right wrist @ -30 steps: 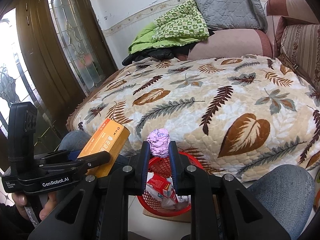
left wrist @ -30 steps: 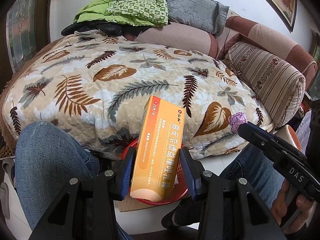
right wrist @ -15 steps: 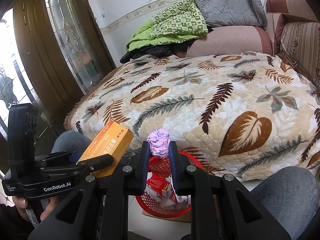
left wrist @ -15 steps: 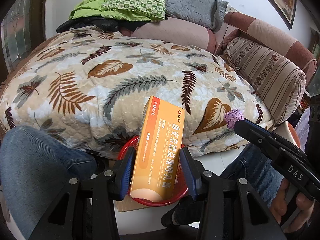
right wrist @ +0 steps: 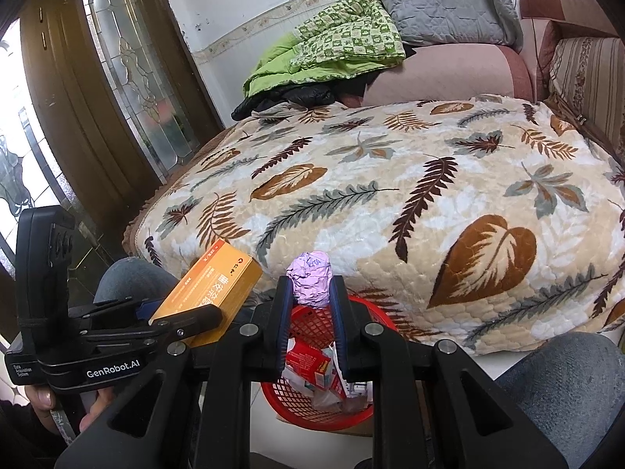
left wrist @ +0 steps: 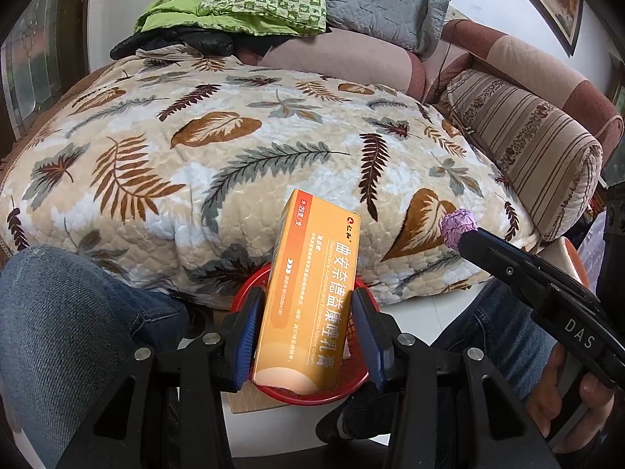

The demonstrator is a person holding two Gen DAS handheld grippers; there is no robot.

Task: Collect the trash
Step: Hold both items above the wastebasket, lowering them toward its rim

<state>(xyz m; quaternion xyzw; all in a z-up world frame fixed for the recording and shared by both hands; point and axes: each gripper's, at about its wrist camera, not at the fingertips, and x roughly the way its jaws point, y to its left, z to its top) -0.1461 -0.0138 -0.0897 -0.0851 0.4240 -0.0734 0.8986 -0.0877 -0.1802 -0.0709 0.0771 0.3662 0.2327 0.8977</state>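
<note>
- Holding an orange box (left wrist: 312, 293), the left gripper (left wrist: 308, 336) clamps it between its blue pads, upright and slightly tilted, above the red basket (left wrist: 242, 297).
- The right gripper (right wrist: 310, 312) is clenched on a purple paper ball (right wrist: 310, 279), also over the red basket (right wrist: 351, 414).
- Other trash lies in this basket, on the floor before the leaf-pattern blanket (right wrist: 390, 195).

leaf-patterned quilt (left wrist: 242, 156) spread wide across a sofa. green checked blanket (right wrist: 343, 39) heaped at the far end, over a black garment (right wrist: 289, 97). grey quilted cushion (right wrist: 445, 4) leaning just beside it. pink sofa back (right wrist: 441, 74) behind. striped bolster (left wrist: 527, 148) along the right edge. dark wooden door (right wrist: 101, 90) with patterned glass at left.
</note>
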